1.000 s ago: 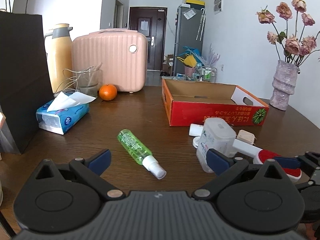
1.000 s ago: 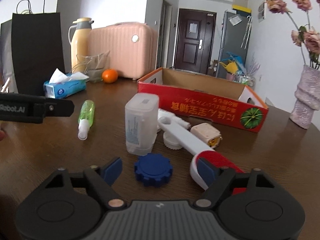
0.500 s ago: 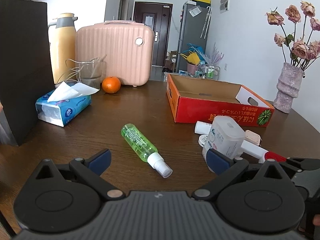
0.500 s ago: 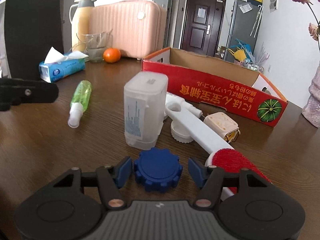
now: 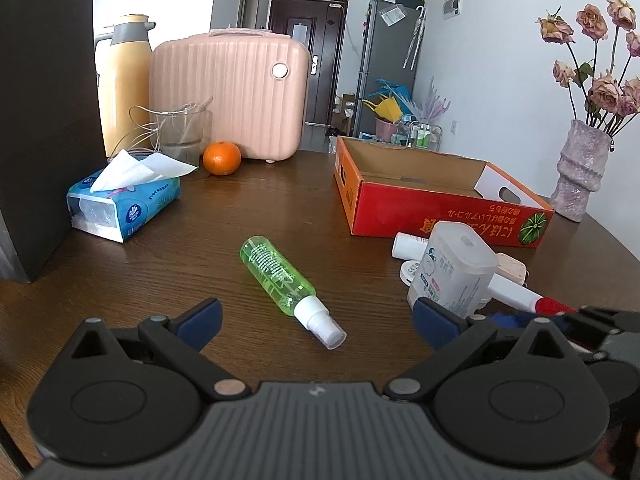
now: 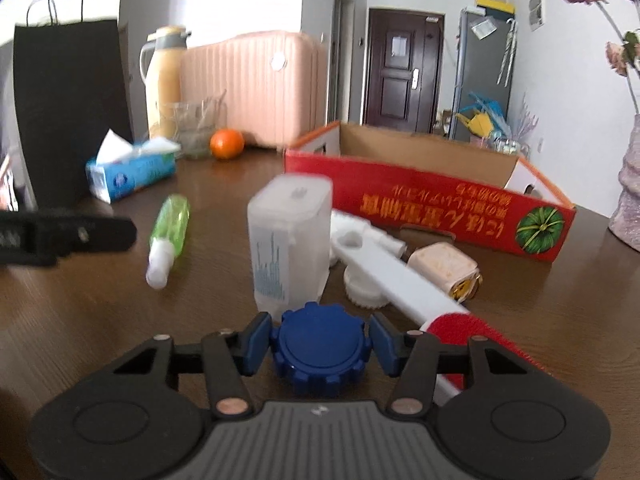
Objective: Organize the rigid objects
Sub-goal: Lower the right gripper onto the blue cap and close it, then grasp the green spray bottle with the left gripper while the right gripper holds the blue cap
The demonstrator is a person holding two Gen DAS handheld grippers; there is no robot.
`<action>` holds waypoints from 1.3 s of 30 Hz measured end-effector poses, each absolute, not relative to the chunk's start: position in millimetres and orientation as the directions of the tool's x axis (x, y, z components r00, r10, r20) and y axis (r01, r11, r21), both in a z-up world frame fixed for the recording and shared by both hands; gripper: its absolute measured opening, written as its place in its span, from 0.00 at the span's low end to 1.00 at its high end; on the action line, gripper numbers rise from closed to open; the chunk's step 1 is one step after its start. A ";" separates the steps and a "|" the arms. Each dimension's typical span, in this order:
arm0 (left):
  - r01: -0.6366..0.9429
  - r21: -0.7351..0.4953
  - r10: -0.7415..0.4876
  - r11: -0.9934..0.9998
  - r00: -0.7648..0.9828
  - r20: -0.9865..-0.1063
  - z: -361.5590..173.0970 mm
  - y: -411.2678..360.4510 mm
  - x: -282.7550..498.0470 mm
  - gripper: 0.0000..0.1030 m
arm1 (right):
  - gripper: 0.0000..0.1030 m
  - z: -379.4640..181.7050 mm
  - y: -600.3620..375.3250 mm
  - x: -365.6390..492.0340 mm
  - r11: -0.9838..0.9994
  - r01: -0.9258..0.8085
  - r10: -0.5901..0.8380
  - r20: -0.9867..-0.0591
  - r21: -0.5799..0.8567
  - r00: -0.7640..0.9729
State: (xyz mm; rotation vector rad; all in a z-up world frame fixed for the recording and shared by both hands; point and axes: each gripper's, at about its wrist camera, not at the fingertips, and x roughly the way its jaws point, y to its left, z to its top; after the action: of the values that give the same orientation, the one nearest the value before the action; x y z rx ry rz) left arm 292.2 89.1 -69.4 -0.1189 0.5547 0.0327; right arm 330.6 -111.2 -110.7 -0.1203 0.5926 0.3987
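My right gripper (image 6: 320, 346) is shut on a blue ridged cap (image 6: 320, 354) just above the wooden table. Past it stand a frosted white container (image 6: 290, 242), a white-handled red brush (image 6: 400, 276), a white ridged lid (image 6: 362, 290) and a beige square item (image 6: 444, 268). A green spray bottle (image 5: 286, 280) lies on the table ahead of my left gripper (image 5: 316, 320), which is open and empty. The open red cardboard box (image 5: 432, 216) sits beyond; it also shows in the right wrist view (image 6: 440, 208).
A tissue pack (image 5: 124, 208), an orange (image 5: 222, 158), a glass (image 5: 182, 132), a yellow thermos (image 5: 124, 84), a pink case (image 5: 228, 96) and a black paper bag (image 5: 44, 128) stand at the back left. A vase with dried roses (image 5: 580, 168) stands at the right.
My right gripper moved forward around the blue cap and shut on it. My left gripper drifted slightly and stayed open.
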 end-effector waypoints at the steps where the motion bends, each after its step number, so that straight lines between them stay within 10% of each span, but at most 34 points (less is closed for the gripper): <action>1: -0.064 -0.101 0.001 0.993 0.849 -0.528 -69.7 88.2 292.3 1.00 | 0.51 -108.9 -113.0 329.5 0.919 -0.395 0.331 -0.558 0.006 0.761; 39: -0.218 0.030 0.190 0.976 0.764 -0.616 -69.7 84.4 360.3 1.00 | 0.51 -84.2 -175.3 321.3 0.959 -0.271 0.279 -0.438 0.083 0.854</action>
State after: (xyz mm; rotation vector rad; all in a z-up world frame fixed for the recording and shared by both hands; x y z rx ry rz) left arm 360.3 84.4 -69.7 -0.0440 0.6651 0.2214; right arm 321.3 -175.3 -84.2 0.0183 0.4635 0.2893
